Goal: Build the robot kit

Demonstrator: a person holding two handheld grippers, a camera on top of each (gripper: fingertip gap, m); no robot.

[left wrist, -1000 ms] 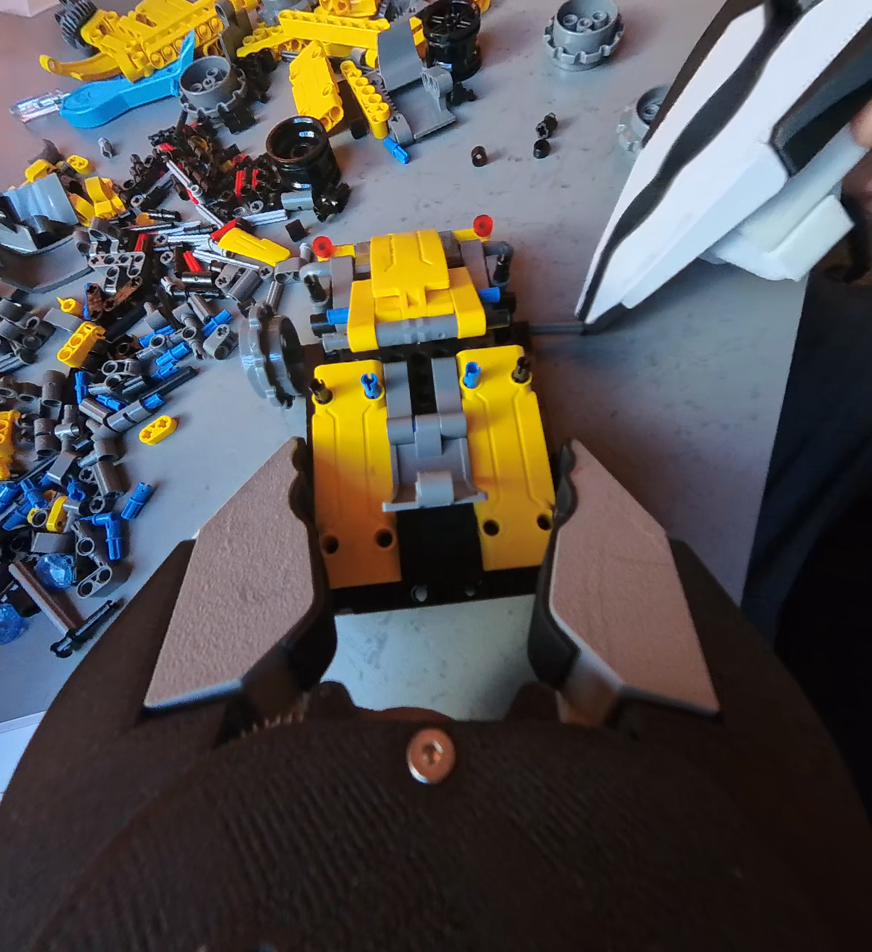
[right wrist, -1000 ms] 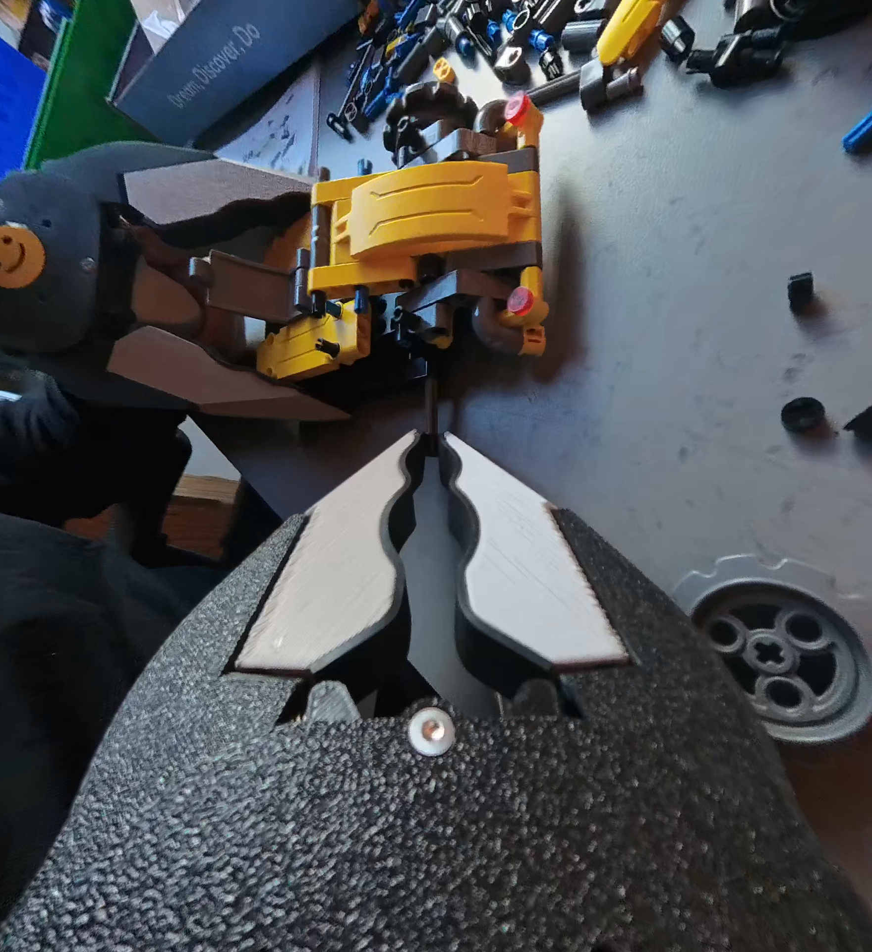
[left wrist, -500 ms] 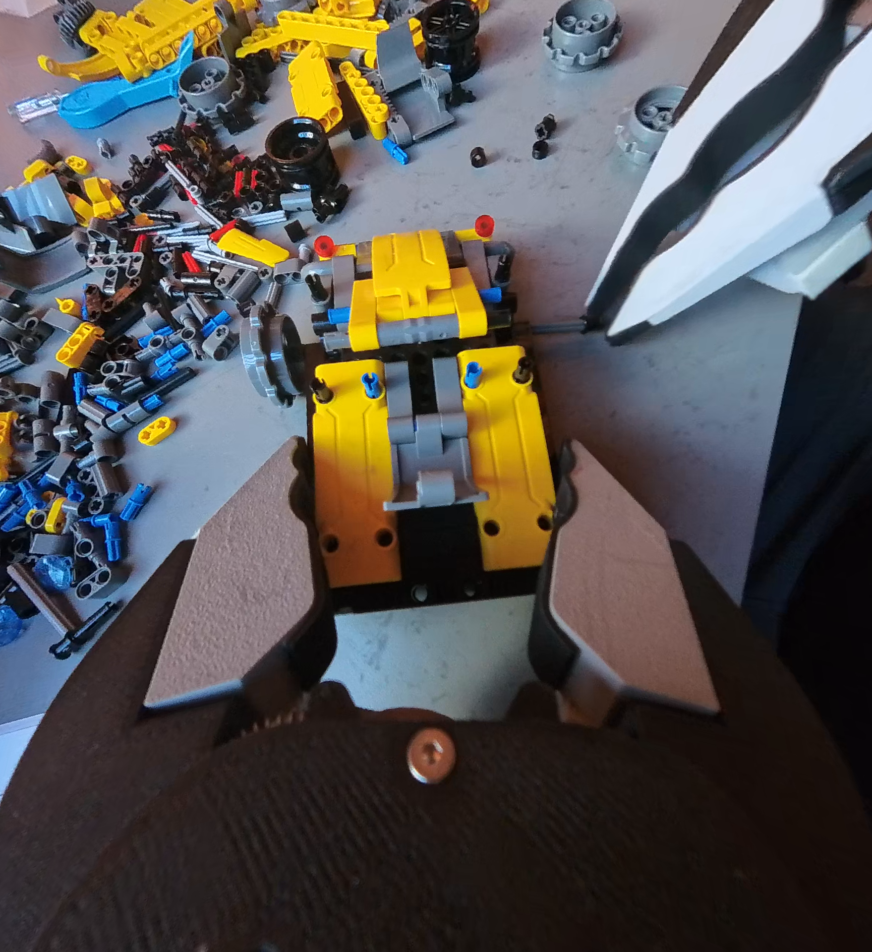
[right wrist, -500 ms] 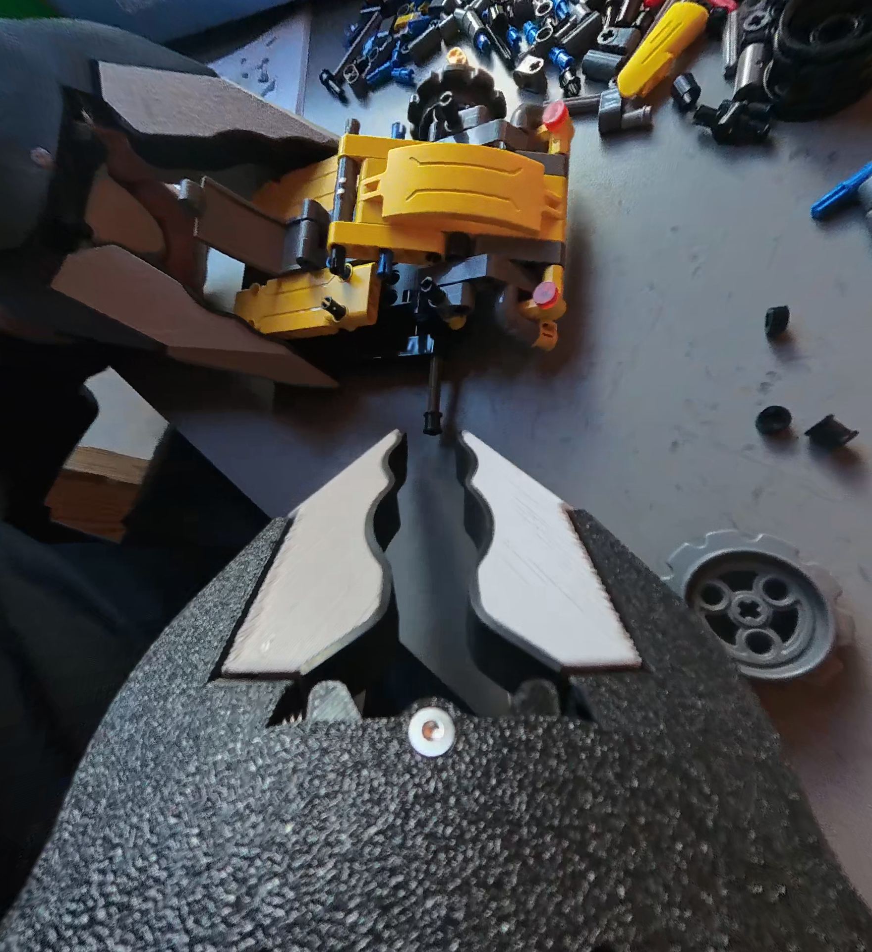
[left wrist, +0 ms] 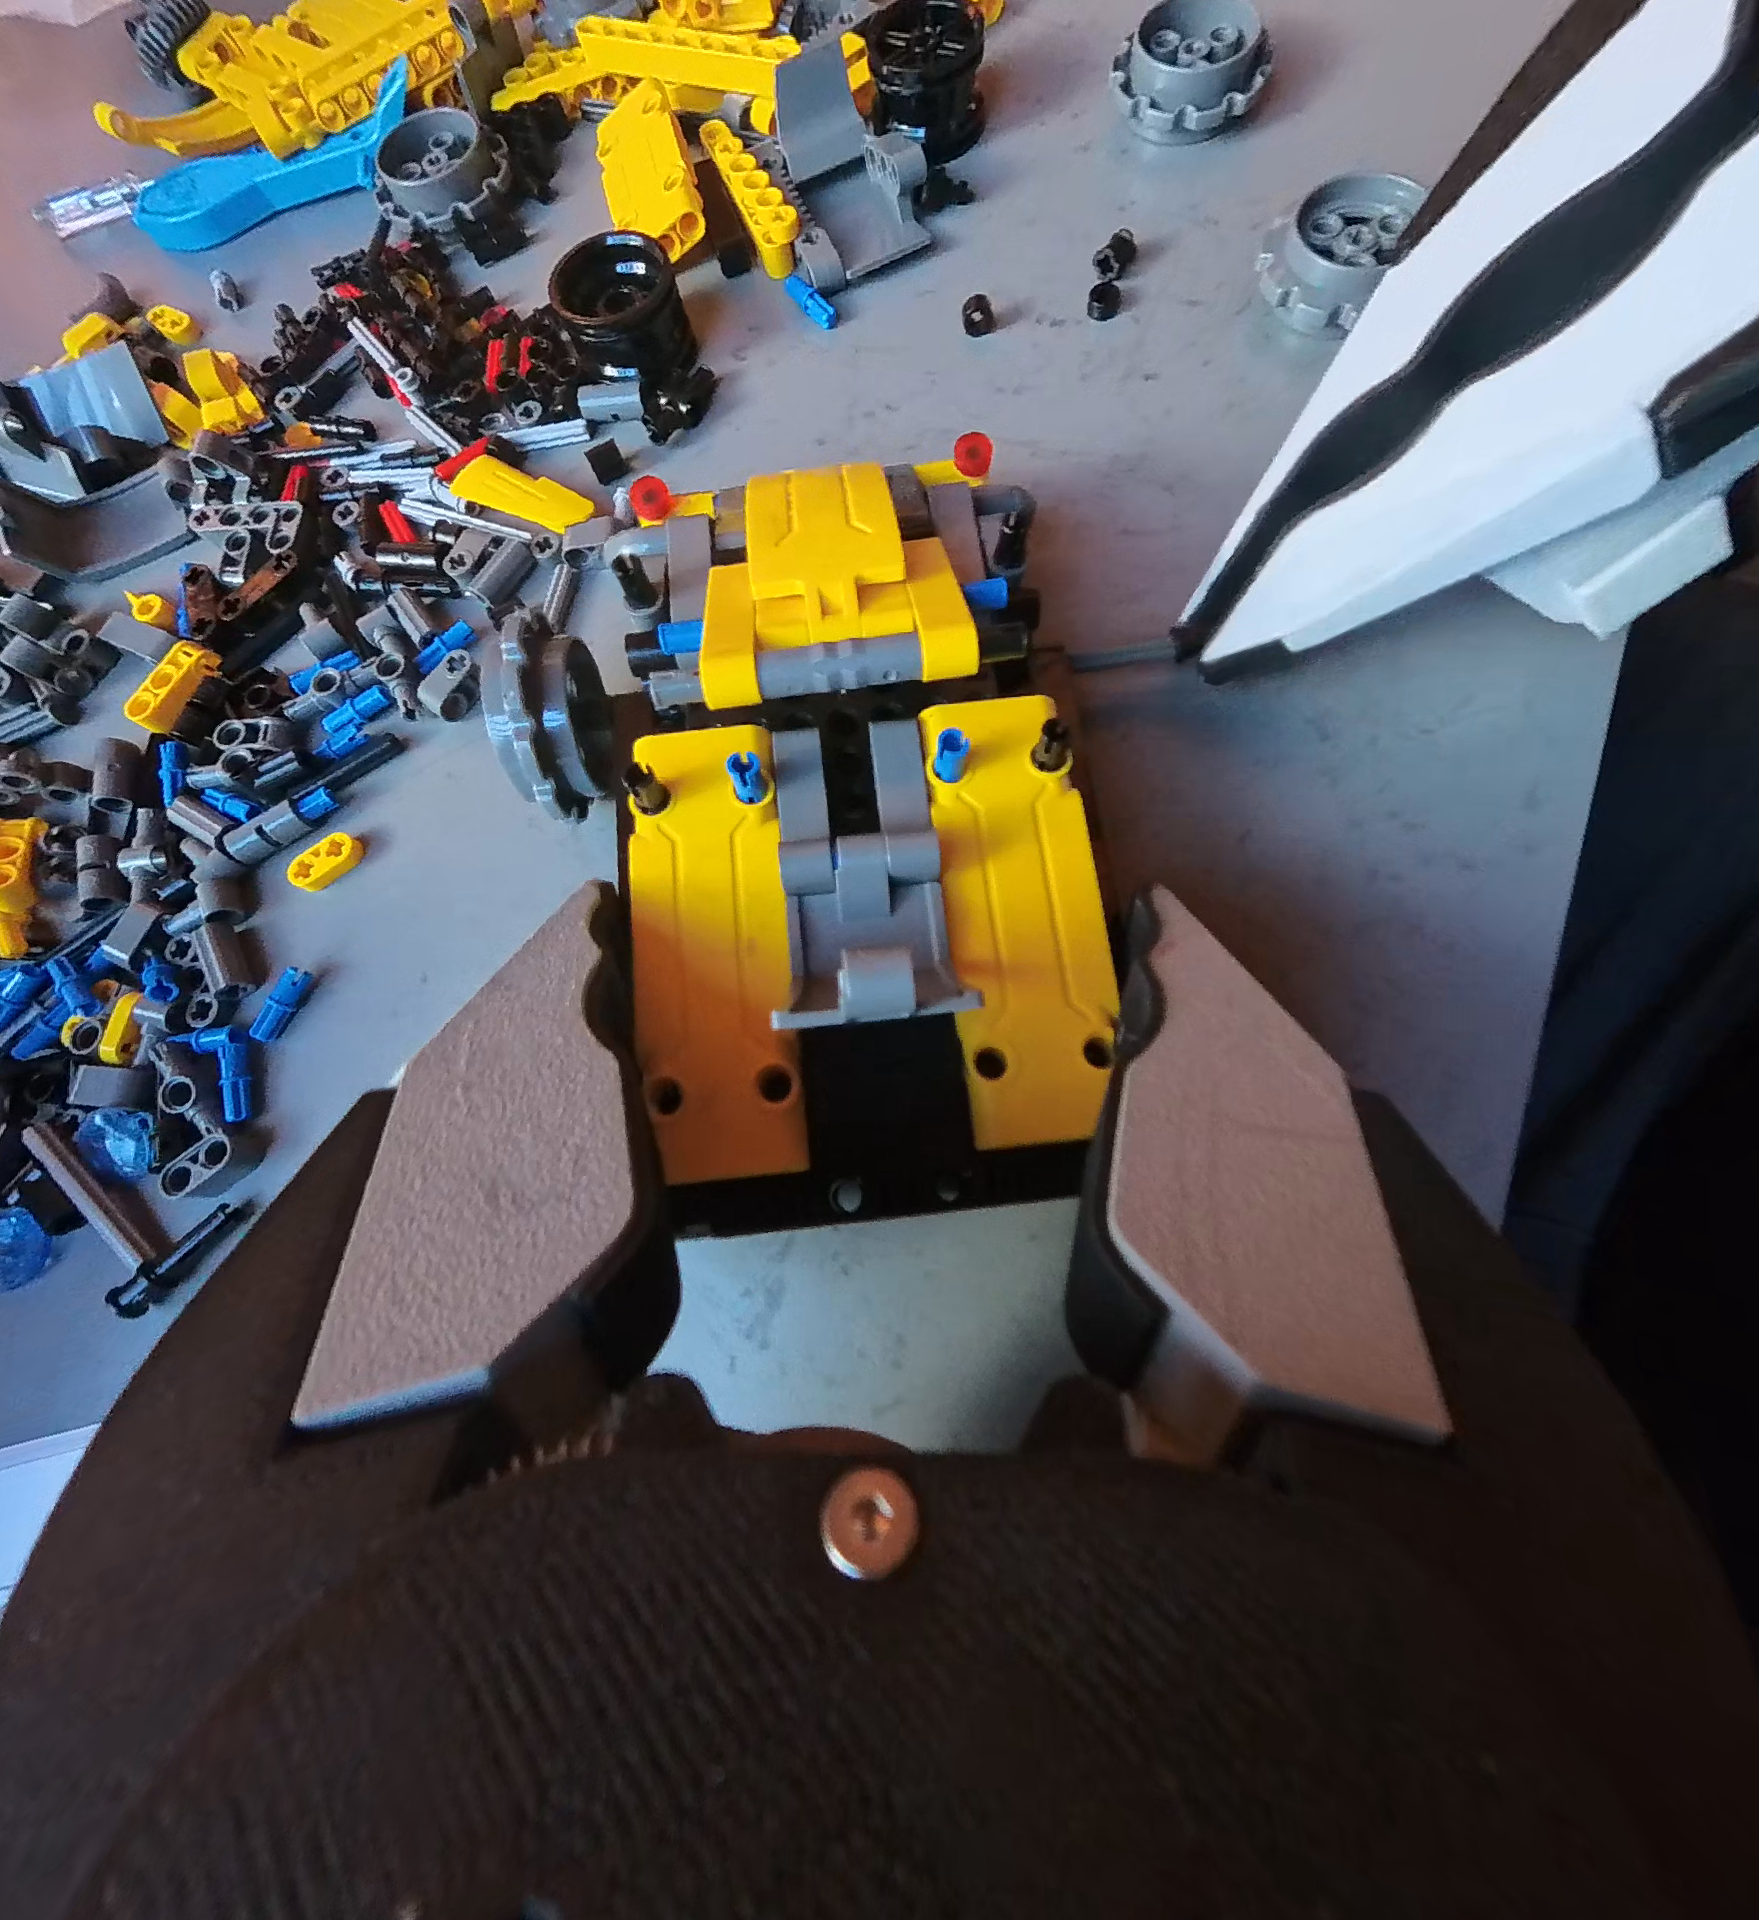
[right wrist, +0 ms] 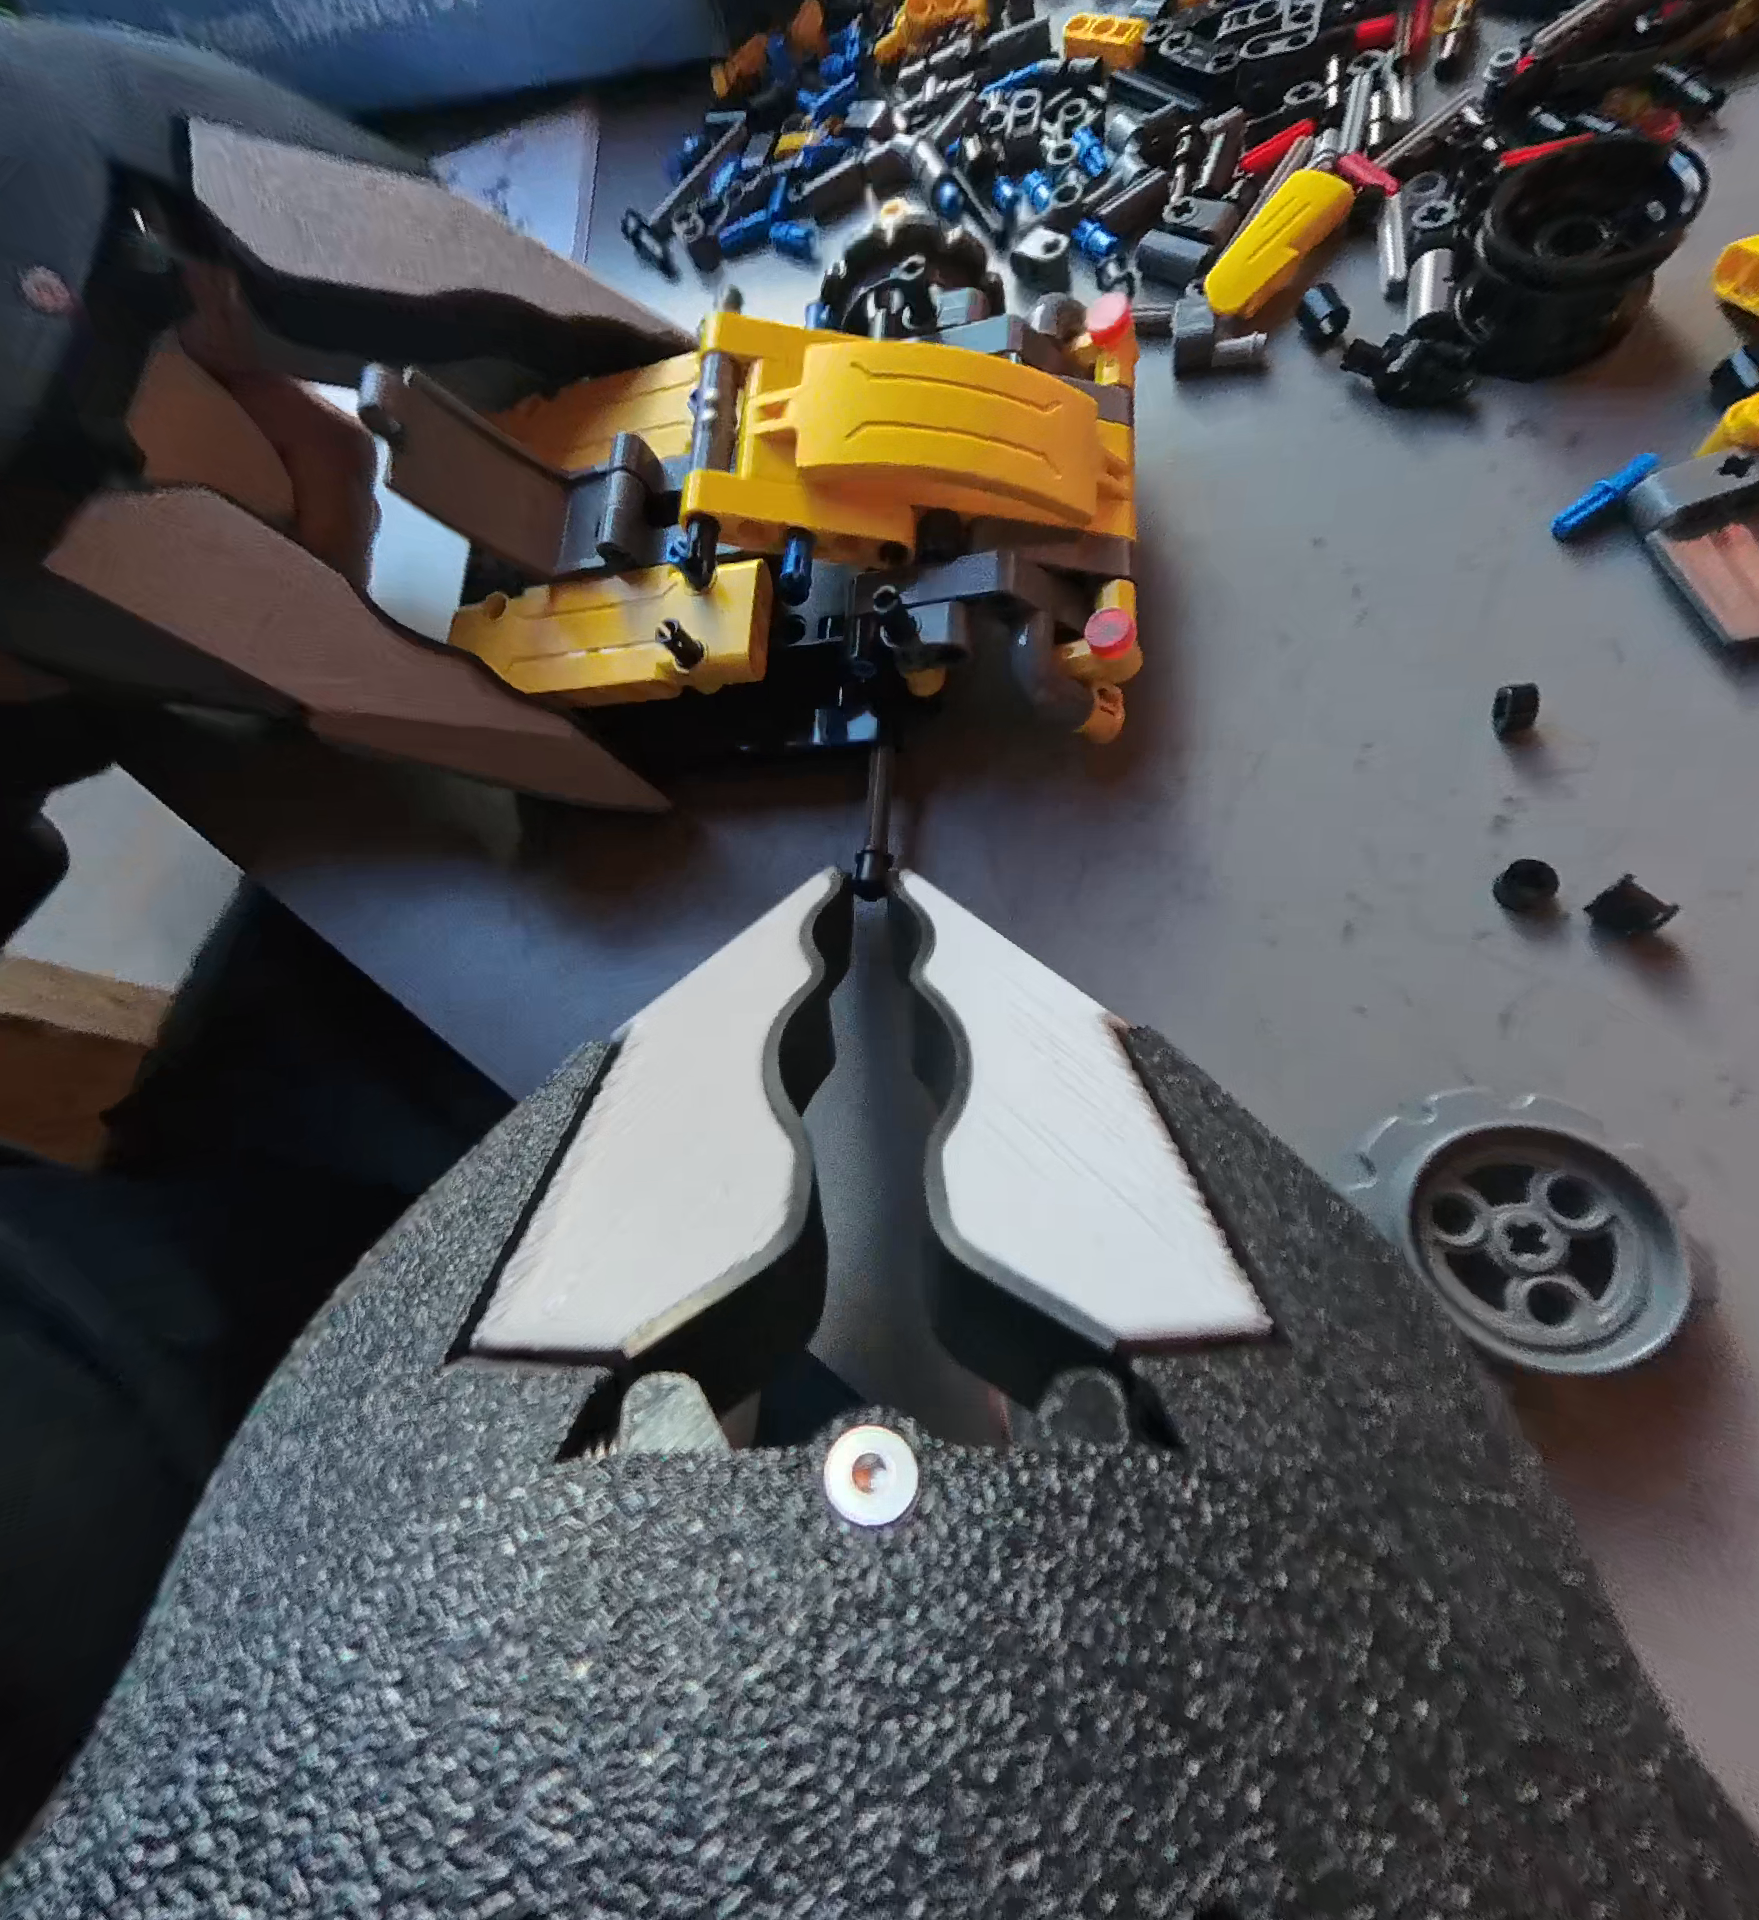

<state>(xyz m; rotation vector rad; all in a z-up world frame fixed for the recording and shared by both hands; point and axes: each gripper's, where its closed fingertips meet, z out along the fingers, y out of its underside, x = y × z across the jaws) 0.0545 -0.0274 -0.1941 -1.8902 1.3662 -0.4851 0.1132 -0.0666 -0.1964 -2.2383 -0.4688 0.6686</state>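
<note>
A: Model [left wrist: 859,862]? Table [left wrist: 1290,894]?
B: Glossy, smooth plastic; matt, faintly mottled grey.
A: Left gripper [left wrist: 870,956]? Right gripper [right wrist: 867,883]?
B: Ridged brown plastic; rough black grain, shiny metal screw [right wrist: 870,1475].

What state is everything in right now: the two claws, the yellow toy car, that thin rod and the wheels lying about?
Left gripper: shut on the yellow model's sides.
Yellow model: half built, resting on the table.
Right gripper: tips nearly closed around the rod's end.
Thin black rod: sticking out of the model's side.
Grey wheel hub: loose, lying flat.
Loose parts pile: scattered, unassembled.
</note>
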